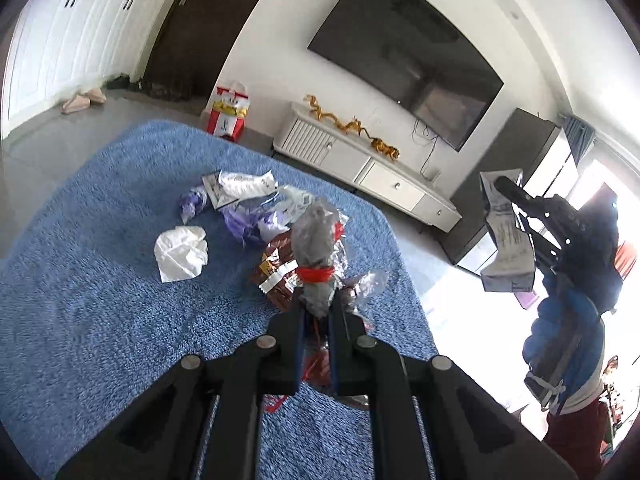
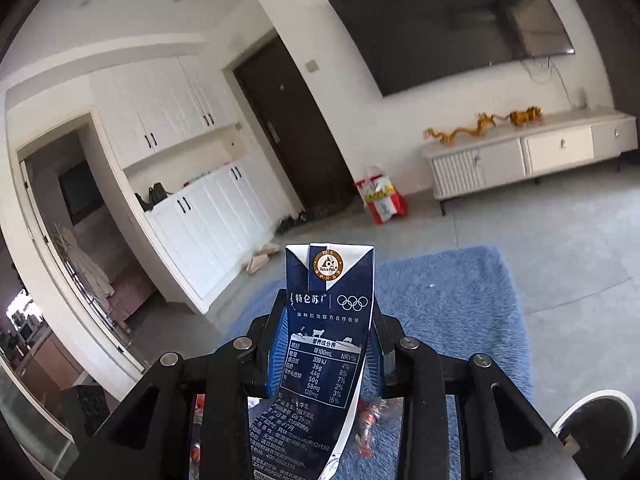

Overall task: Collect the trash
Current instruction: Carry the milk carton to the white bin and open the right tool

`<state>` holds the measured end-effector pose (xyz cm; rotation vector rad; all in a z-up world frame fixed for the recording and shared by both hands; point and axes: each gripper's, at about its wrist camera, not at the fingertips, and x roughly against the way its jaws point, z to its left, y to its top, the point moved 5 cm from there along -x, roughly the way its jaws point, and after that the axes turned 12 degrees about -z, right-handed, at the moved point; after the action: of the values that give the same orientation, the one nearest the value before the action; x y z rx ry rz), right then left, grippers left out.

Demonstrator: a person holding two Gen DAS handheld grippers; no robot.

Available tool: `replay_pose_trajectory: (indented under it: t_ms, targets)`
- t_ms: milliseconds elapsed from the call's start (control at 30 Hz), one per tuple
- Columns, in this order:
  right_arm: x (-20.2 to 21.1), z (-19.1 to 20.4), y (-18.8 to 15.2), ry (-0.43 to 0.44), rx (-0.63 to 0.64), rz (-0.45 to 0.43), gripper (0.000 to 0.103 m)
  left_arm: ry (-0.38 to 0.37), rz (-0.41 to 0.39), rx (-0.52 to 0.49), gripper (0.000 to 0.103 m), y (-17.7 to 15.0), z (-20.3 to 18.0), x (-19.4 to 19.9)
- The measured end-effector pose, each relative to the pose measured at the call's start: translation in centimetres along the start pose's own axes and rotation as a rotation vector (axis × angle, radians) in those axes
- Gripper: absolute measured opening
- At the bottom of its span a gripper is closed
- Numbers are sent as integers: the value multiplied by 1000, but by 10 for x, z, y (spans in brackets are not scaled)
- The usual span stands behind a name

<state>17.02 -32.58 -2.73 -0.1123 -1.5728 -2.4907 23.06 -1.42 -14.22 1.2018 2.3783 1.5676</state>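
Note:
My left gripper (image 1: pixel 318 308) is shut on a crinkled clear and silver wrapper (image 1: pixel 316 240) with a red band, held above the blue rug (image 1: pixel 100 280). On the rug lie a crumpled white tissue (image 1: pixel 182 252), a brown snack wrapper (image 1: pixel 276 268), purple wrappers (image 1: pixel 248 228) and a white packet (image 1: pixel 240 186). My right gripper (image 2: pixel 326 320) is shut on a flattened dark blue milk carton (image 2: pixel 328 344), held up in the air. It also shows in the left wrist view (image 1: pixel 506 236) at the right, with the carton hanging from it.
A white TV cabinet (image 1: pixel 360 164) with gold dragon figures stands under a wall TV (image 1: pixel 408 52). A red and white bag (image 1: pixel 228 112) sits by the dark door. White cupboards (image 2: pixel 192 200) line the far wall. A shoe (image 2: pixel 596 416) shows at lower right.

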Motion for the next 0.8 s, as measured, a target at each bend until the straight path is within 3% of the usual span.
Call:
replay_pose_trajectory:
  t_ms: [167, 367, 567, 800]
  targets:
    - [40, 1, 7, 0, 16, -53, 34, -7, -36, -38, 9, 3, -26, 25]
    - [70, -22, 12, -27, 23, -93, 34, -25, -23, -86, 9, 3, -62, 26]
    - [98, -76, 6, -123, 49, -97, 34, -75, 53, -175, 9, -11, -119, -4]
    - [117, -166, -17, -289, 58, -45, 34, -191, 230, -278, 9, -61, -202, -76]
